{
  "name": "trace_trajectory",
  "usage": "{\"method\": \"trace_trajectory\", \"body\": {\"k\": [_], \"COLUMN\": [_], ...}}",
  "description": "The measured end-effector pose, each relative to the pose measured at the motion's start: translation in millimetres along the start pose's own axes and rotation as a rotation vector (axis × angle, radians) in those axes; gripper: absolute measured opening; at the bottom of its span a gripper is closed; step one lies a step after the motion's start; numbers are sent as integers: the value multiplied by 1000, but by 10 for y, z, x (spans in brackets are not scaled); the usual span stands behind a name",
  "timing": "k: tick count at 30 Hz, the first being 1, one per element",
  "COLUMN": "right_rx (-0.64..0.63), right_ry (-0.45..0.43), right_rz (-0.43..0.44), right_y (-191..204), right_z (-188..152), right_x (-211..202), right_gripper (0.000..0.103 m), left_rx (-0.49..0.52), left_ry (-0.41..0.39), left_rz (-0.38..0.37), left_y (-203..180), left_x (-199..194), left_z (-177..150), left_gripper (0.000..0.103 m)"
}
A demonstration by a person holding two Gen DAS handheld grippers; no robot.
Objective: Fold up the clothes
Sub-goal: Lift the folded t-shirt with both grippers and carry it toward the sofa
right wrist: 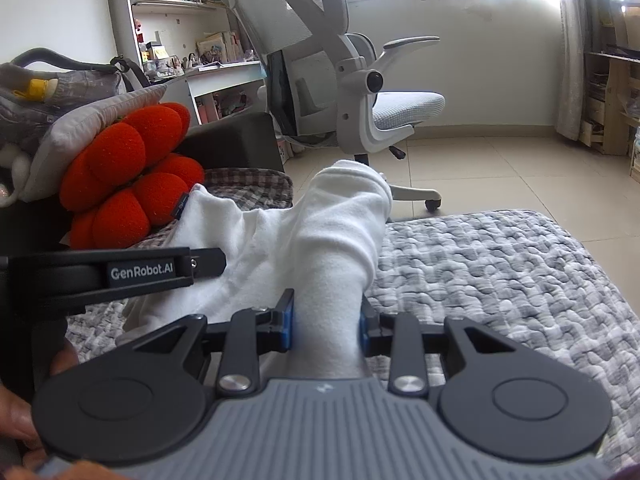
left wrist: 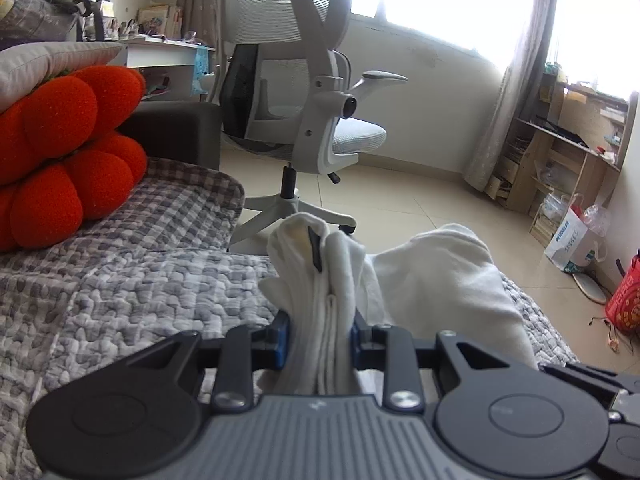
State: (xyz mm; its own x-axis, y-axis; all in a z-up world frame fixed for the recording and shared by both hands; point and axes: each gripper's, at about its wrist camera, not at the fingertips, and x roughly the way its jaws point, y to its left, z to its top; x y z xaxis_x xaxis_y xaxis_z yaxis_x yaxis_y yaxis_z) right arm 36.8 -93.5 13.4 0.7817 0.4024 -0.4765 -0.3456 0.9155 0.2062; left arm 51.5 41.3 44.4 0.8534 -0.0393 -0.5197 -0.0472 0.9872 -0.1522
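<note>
A white garment point(left wrist: 436, 276) is lifted over a grey quilted bed cover point(left wrist: 120, 288). My left gripper point(left wrist: 320, 264) is shut on a bunched fold of it, and the cloth wraps the fingers so only a dark fingertip point(left wrist: 316, 250) shows. In the right wrist view my right gripper point(right wrist: 328, 320) is shut on another bunch of the same white garment point(right wrist: 336, 232), which rises between the blue pads point(right wrist: 289, 328) and hides the fingertips. The left gripper's black body point(right wrist: 120, 272) crosses that view at the left, level with the cloth.
Red puffy cushions point(left wrist: 64, 168) and a grey pillow point(left wrist: 52, 60) lie on the bed at left. A white mesh office chair point(left wrist: 304, 92) stands on the tiled floor beyond the bed edge. Wooden shelves point(left wrist: 568, 148) and bags point(left wrist: 576, 240) sit at right. A person's hand point(right wrist: 24, 420) shows bottom left.
</note>
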Motion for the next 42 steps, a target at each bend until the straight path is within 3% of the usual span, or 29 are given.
{"method": "trace_trajectory", "body": {"k": [8, 18, 23, 29, 42], "right_rx": [11, 35, 19, 5, -37], "right_ry": [-43, -98, -89, -63, 44], "right_rz": [21, 131, 173, 228, 345], "right_y": [295, 651, 896, 1206, 1930], "right_z": [58, 134, 122, 44, -307], "right_x": [-8, -51, -37, 3, 75], "right_gripper": [33, 33, 33, 33, 33], "left_rx": [-36, -131, -164, -189, -147], "left_ry": [-45, -135, -157, -153, -87], "left_rz": [15, 11, 48, 107, 212], "left_y": [259, 751, 973, 1292, 2076], "left_x": [-181, -619, -772, -967, -1355], "left_z": [130, 286, 217, 140, -96], "left_gripper": [28, 28, 28, 28, 28]}}
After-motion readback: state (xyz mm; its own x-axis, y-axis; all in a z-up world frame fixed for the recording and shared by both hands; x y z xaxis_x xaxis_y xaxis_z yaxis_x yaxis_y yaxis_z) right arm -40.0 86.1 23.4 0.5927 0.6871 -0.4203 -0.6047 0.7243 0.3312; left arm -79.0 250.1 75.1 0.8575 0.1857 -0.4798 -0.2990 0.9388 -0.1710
